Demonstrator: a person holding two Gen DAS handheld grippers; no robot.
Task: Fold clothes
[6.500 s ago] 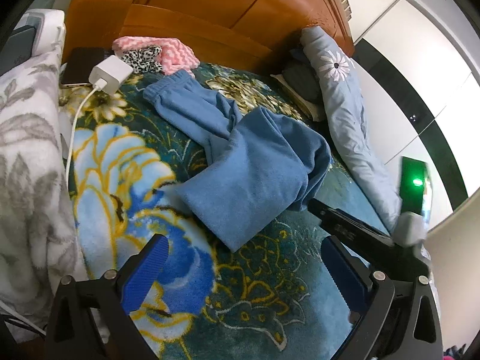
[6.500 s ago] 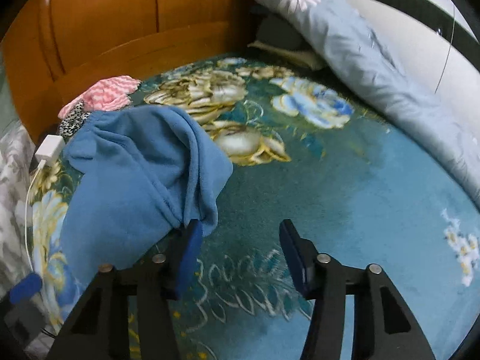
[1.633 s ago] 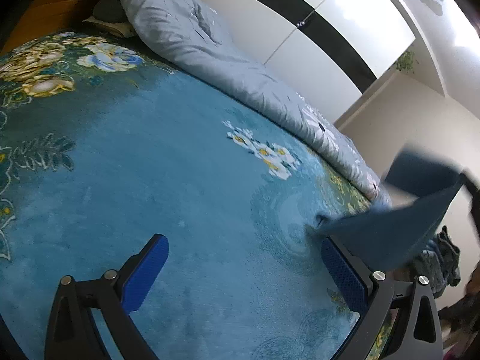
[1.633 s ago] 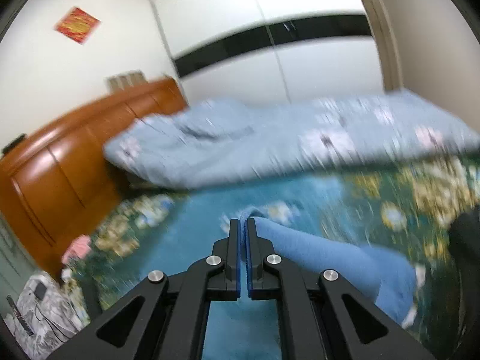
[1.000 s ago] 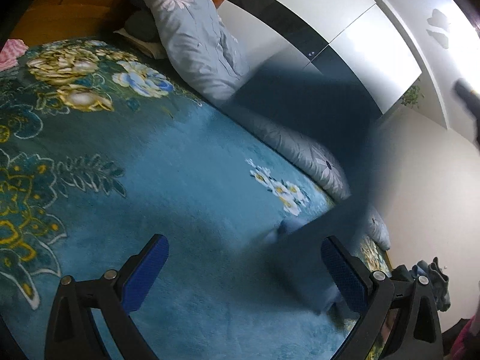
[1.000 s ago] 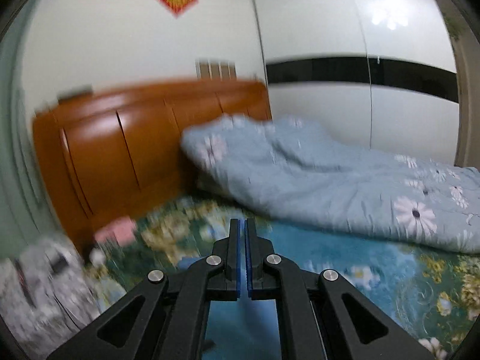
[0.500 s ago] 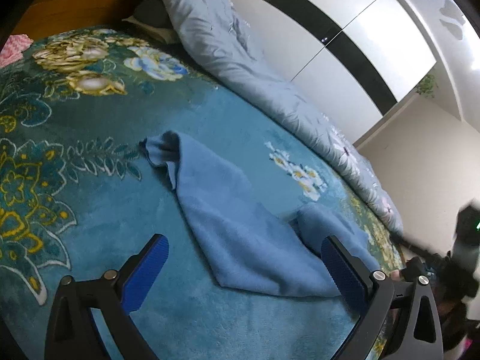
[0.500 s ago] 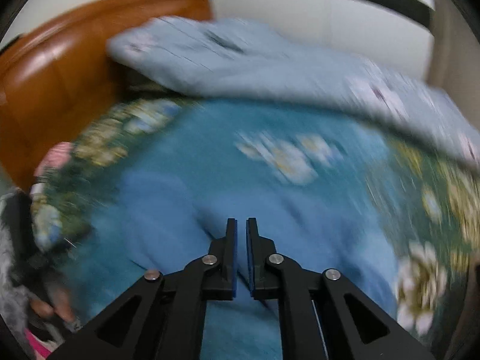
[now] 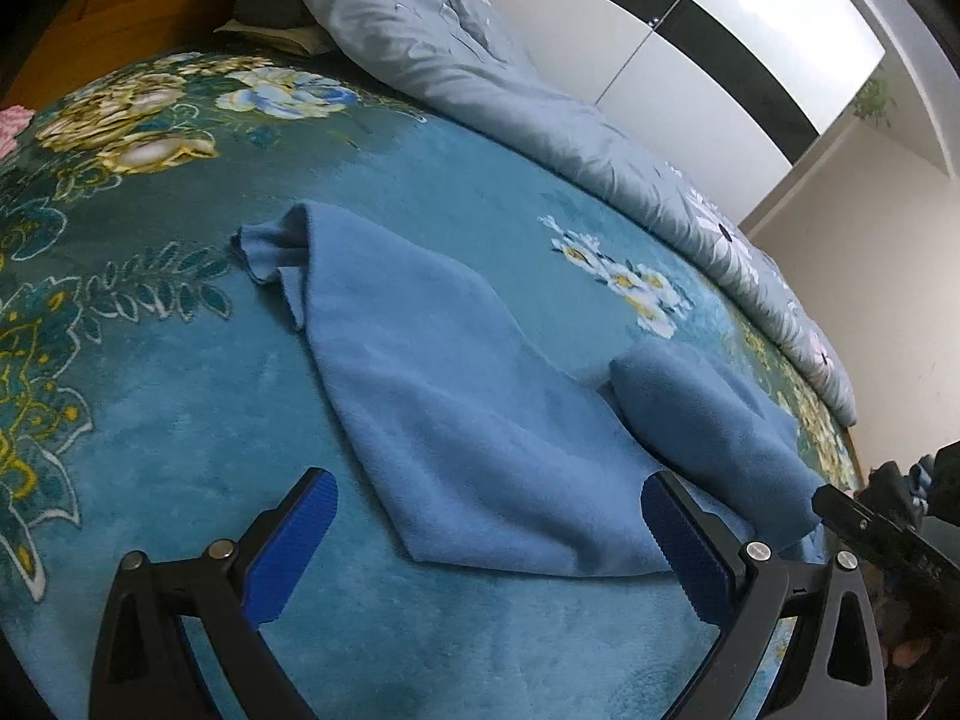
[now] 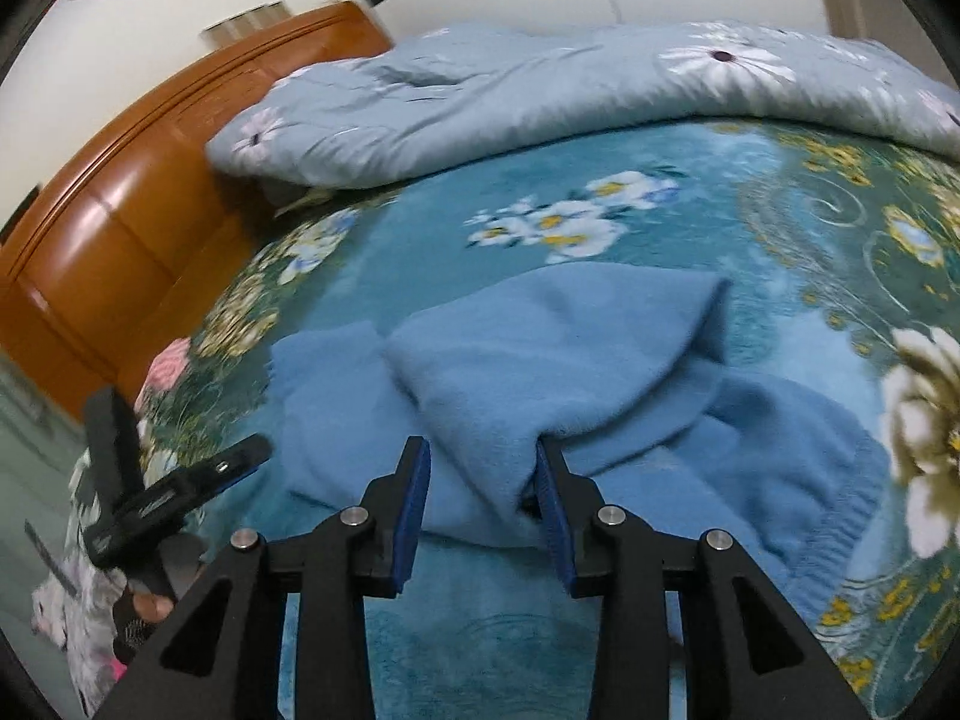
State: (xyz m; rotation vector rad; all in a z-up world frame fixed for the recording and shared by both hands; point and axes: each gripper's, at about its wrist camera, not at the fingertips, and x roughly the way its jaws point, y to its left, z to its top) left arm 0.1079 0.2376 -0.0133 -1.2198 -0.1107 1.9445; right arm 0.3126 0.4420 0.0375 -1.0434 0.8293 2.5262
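Observation:
A blue fleece garment (image 9: 456, 396) lies spread on the teal floral blanket (image 9: 180, 390), one part folded over another near its right end. My left gripper (image 9: 486, 480) hangs wide open just above the garment's near edge, touching nothing. In the right wrist view the garment (image 10: 540, 360) lies bunched in front of my right gripper (image 10: 481, 447). Its jaws are opening, and a loose fold of the fleece sits between the blue pads. The right gripper's black finger (image 9: 870, 522) shows at the right edge of the left wrist view. The left gripper (image 10: 180, 486) shows at the lower left of the right wrist view.
A pale blue flowered quilt (image 10: 540, 90) is heaped along the far side of the bed. The wooden headboard (image 10: 120, 210) stands at the left. A pink garment (image 10: 168, 366) lies near it. White wardrobe doors (image 9: 720, 60) rise behind the bed.
The blue garment was swung through the air and now lies on the blanket. My right gripper came down low over it and its shut jaws have parted. The left gripper dipped slightly.

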